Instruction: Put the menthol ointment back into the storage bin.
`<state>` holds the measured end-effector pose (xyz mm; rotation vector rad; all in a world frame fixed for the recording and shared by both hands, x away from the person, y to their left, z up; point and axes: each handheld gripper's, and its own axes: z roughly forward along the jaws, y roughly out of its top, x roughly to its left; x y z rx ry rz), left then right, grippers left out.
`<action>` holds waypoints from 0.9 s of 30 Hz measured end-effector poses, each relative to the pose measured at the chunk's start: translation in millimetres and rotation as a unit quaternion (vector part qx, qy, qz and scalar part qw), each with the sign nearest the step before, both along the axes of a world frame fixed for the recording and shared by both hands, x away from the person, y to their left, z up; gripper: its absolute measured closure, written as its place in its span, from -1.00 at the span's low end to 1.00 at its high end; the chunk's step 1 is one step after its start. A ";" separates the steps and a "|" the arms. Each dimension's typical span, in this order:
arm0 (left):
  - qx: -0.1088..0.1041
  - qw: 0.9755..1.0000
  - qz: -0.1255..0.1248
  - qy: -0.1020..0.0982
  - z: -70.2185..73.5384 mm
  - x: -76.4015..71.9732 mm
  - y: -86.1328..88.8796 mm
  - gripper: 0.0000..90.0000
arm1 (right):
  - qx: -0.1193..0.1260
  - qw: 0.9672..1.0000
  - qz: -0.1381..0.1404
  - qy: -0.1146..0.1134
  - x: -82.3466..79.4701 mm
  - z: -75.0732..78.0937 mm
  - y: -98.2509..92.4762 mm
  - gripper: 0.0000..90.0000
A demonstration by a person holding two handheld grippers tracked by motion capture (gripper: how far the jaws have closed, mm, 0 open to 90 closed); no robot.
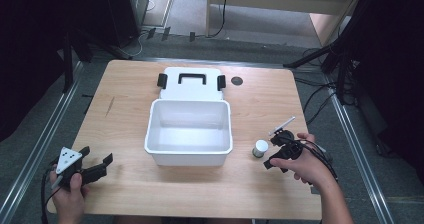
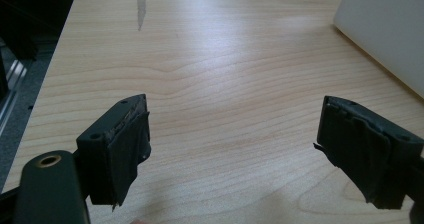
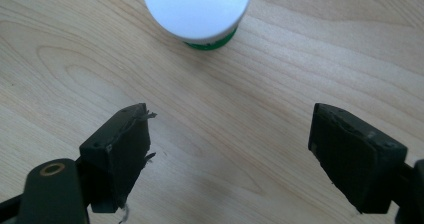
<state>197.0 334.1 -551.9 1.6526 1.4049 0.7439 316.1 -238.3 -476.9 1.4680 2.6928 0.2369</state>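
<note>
A small round jar with a white lid and a green base stands on the wooden table to the right of an open white box. My right gripper is open, its jaws wide apart, just right of the jar and pointing at it; nothing lies between the jaws. My left gripper rests open over bare wood near the table's front left corner, its jaws aimed toward the box, whose white wall is seen at the right.
The box's lid with a black handle and two black latches lies flat behind the box. A dark round hole sits in the tabletop at the back right. A dark streak marks the wood at the left.
</note>
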 end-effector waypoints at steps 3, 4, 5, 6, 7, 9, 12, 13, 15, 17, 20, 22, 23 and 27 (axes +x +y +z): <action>-0.001 1.000 0.001 0.000 0.0 0.0 0.2 -0.67 | 0.000 1.000 0.007 0.005 1.8 1.0 6.6 -0.62; -0.001 1.000 0.001 0.000 0.0 -0.1 0.3 -0.67 | -0.002 1.000 0.010 0.006 2.3 1.3 8.8 -0.62; -0.001 1.000 0.001 0.000 0.0 0.0 0.2 -0.67 | -0.004 1.000 0.014 0.007 3.1 1.7 10.8 -0.62; -0.001 1.000 0.001 0.000 0.1 0.0 0.1 -0.67 | -0.006 1.000 0.015 0.008 3.9 2.2 13.0 -0.62; -0.001 1.000 0.001 0.000 0.1 0.0 0.1 -0.67 | -0.006 1.000 0.015 0.008 3.9 2.2 13.0 -0.62; -0.001 1.000 0.001 -0.002 0.0 0.1 0.0 -0.67 | -0.009 1.000 0.017 0.008 5.9 4.0 16.7 -0.62; -0.001 1.000 0.001 -0.001 0.0 0.2 0.2 -0.67 | -0.011 1.000 0.021 0.007 11.3 6.5 23.6 -0.60; -0.001 1.000 0.001 0.000 0.1 0.2 0.1 -0.67 | -0.015 1.000 0.019 0.009 12.7 6.7 26.0 -0.60; 0.000 1.000 0.001 0.000 0.0 0.5 -0.1 -0.67 | -0.020 1.000 0.016 0.009 16.4 6.0 29.8 -0.58; 0.000 1.000 0.001 0.000 0.0 0.5 -0.1 -0.67 | -0.020 1.000 0.011 0.008 20.8 4.4 32.9 -0.55; -0.001 1.000 0.000 0.001 0.0 0.5 0.2 -0.67 | -0.021 1.000 0.004 0.007 25.9 1.4 37.6 -0.50; -0.002 1.000 0.001 0.000 0.0 0.6 0.1 -0.67 | -0.021 1.000 0.004 0.007 27.5 0.4 38.6 -0.47; -0.001 1.000 0.001 0.001 -0.1 0.7 0.1 -0.67 | -0.022 1.000 -0.003 0.008 30.3 0.0 41.1 -0.42; -0.001 1.000 0.000 0.000 0.1 0.3 0.2 -0.67 | -0.016 1.000 -0.014 0.005 36.6 -0.9 43.2 -0.31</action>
